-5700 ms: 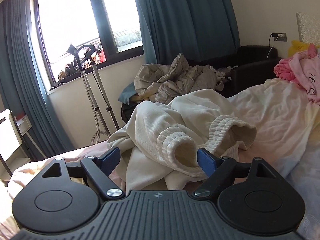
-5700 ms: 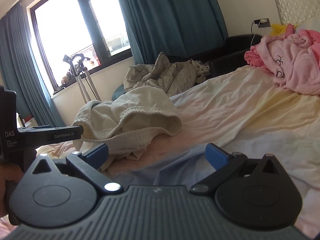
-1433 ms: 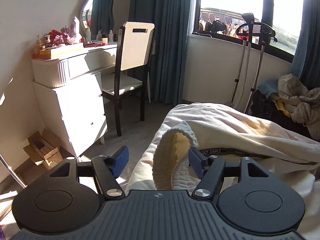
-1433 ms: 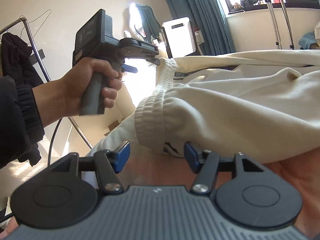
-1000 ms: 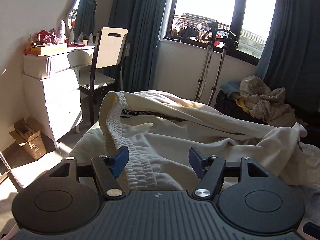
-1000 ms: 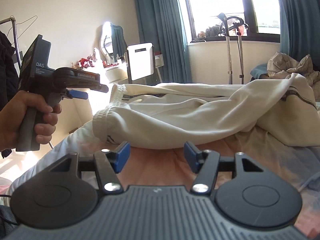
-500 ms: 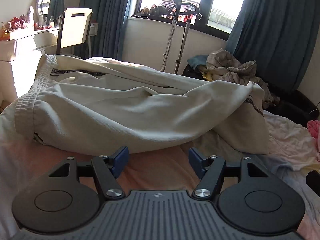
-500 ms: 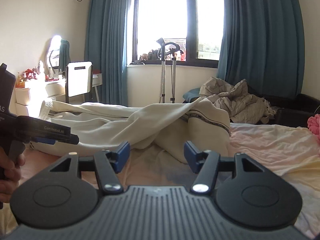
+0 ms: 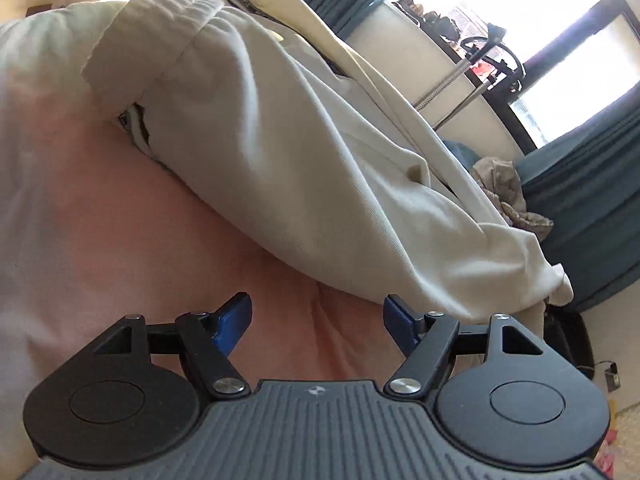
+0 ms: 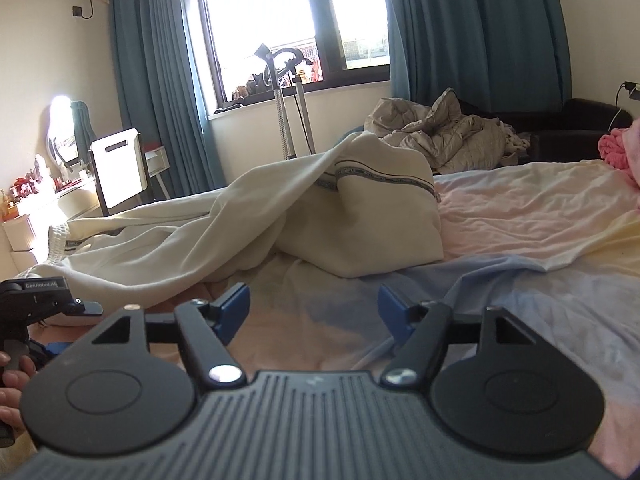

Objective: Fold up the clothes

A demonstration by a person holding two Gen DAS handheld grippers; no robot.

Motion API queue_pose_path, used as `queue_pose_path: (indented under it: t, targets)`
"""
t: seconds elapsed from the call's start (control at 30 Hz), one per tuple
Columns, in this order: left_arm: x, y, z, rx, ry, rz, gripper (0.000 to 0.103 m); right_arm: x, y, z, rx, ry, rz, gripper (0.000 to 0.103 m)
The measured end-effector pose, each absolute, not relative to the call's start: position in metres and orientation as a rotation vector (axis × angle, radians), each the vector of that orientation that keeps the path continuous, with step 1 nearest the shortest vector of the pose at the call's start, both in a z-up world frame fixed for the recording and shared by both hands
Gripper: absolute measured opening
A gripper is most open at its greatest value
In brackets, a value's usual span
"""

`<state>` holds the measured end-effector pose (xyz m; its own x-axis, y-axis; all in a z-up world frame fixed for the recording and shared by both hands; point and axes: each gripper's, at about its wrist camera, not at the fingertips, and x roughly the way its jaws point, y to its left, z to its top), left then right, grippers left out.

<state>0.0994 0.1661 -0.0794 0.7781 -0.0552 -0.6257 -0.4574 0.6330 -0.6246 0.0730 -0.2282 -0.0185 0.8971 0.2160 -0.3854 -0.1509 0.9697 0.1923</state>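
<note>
The left gripper (image 9: pixel 316 320) is rolled sharply to one side, so the room runs diagonally through its view, and it points low across the pink bed sheet (image 9: pixel 120 220) with its blue-padded jaws spread wide and holding nothing. The cream sweatpants (image 9: pixel 312 152) lie just ahead of it, stretching from the ribbed waistband at the upper left of the frame down to a cuff at the right, close to the right-hand fingertip. The right gripper (image 10: pixel 314 312) is held level and faces the window (image 10: pixel 296 20), its jaws likewise released over the sheet, with the sweatpants (image 10: pixel 320 216) heaped across the middle of the frame. The left gripper (image 10: pixel 52 306) juts in at the lower left edge, fingers of the left hand (image 10: pixel 12 376) curled around its handle.
</note>
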Motion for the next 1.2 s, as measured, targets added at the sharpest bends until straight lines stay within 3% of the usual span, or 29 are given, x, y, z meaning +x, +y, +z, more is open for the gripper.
queue_pose_path:
  t: [0.37, 0.47, 0.5, 0.57, 0.6, 0.63, 0.7, 0.8, 1.2]
  targets:
    - [0.106, 0.227, -0.11, -1.296, 0.462, 0.209, 0.073, 0.202, -0.203, -0.024, 0.456, 0.499, 0.262, 0.087]
    - [0.11, 0.234, -0.116, -1.32, 0.472, 0.201, 0.064, 0.254, -0.186, -0.033, 0.528, 0.531, 0.242, 0.086]
    - [0.111, 0.236, -0.117, -1.31, 0.482, 0.2, 0.056, 0.268, -0.181, -0.035, 0.535, 0.54, 0.223, 0.086]
    - [0.114, 0.239, -0.121, -1.303, 0.491, 0.196, 0.044, 0.292, -0.174, -0.041, 0.555, 0.559, 0.178, 0.079]
    - [0.116, 0.24, -0.123, -1.304, 0.493, 0.195, 0.035, 0.302, -0.172, -0.044, 0.571, 0.564, 0.166, 0.065]
    - [0.118, 0.242, -0.124, -1.301, 0.494, 0.192, 0.029, 0.31, -0.17, -0.045, 0.578, 0.569, 0.157, 0.043]
    - [0.124, 0.244, -0.122, -1.273, 0.483, 0.176, 0.018, 0.322, -0.171, -0.048, 0.602, 0.563, 0.132, 0.031]
    - [0.125, 0.248, -0.12, -1.262, 0.448, 0.165, 0.013, 0.324, -0.176, -0.046, 0.665, 0.529, 0.158, 0.004]
    - [0.075, 0.258, -0.08, -1.255, 0.27, 0.187, 0.011, 0.187, -0.191, -0.017, 0.625, 0.488, 0.289, 0.003]
